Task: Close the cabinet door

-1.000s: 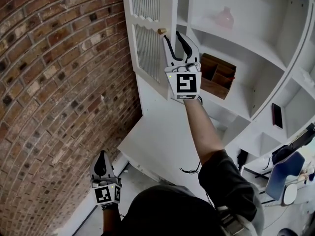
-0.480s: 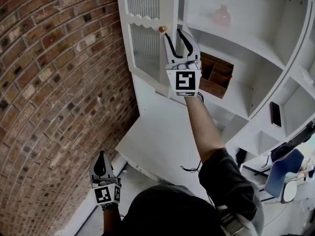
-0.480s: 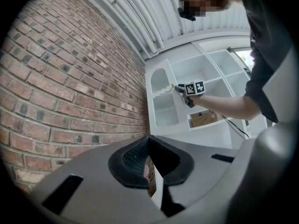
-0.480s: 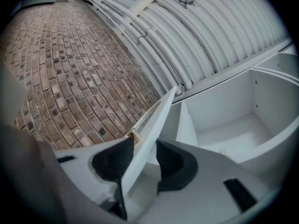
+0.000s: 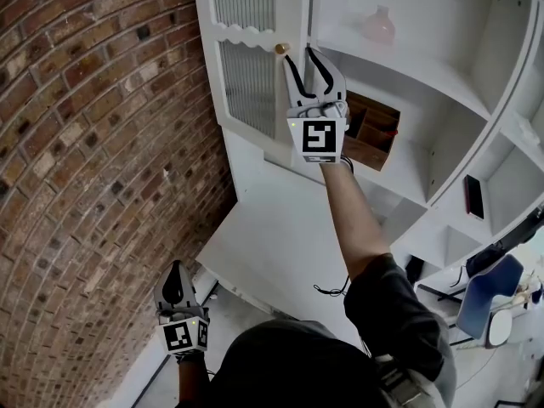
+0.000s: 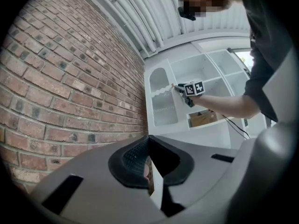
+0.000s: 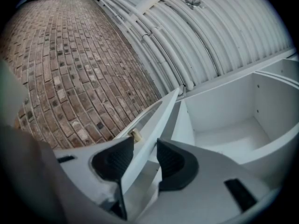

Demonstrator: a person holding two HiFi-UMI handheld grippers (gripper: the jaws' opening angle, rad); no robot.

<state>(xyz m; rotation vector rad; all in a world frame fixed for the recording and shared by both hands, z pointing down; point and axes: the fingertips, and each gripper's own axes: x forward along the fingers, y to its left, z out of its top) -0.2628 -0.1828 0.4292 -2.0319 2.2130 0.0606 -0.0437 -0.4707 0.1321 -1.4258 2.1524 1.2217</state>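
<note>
The white cabinet door (image 5: 255, 66) with ribbed glass panels stands ajar, hinged on the brick-wall side. Its small brass knob (image 5: 280, 48) sits just left of my raised right gripper (image 5: 306, 58). In the right gripper view the door's free edge (image 7: 159, 120) runs between the two black pads, with the knob (image 7: 136, 135) beside the left pad. That gripper (image 7: 145, 150) is shut on the edge. My left gripper (image 5: 177, 270) hangs low by the wall, shut and holding nothing. The left gripper view shows its pads (image 6: 135, 157) together, and the door (image 6: 163, 106) far off.
A curved brick wall (image 5: 102, 143) lies to the left. Open white shelves hold a pink vase (image 5: 379, 25), a wooden box (image 5: 374, 130) and a dark flat object (image 5: 473, 195). A white counter (image 5: 280, 245) juts out below. A blue chair (image 5: 489, 300) stands at the lower right.
My right gripper has rolled slightly and shifted a little along with the door's edge. The left gripper has stayed where it was.
</note>
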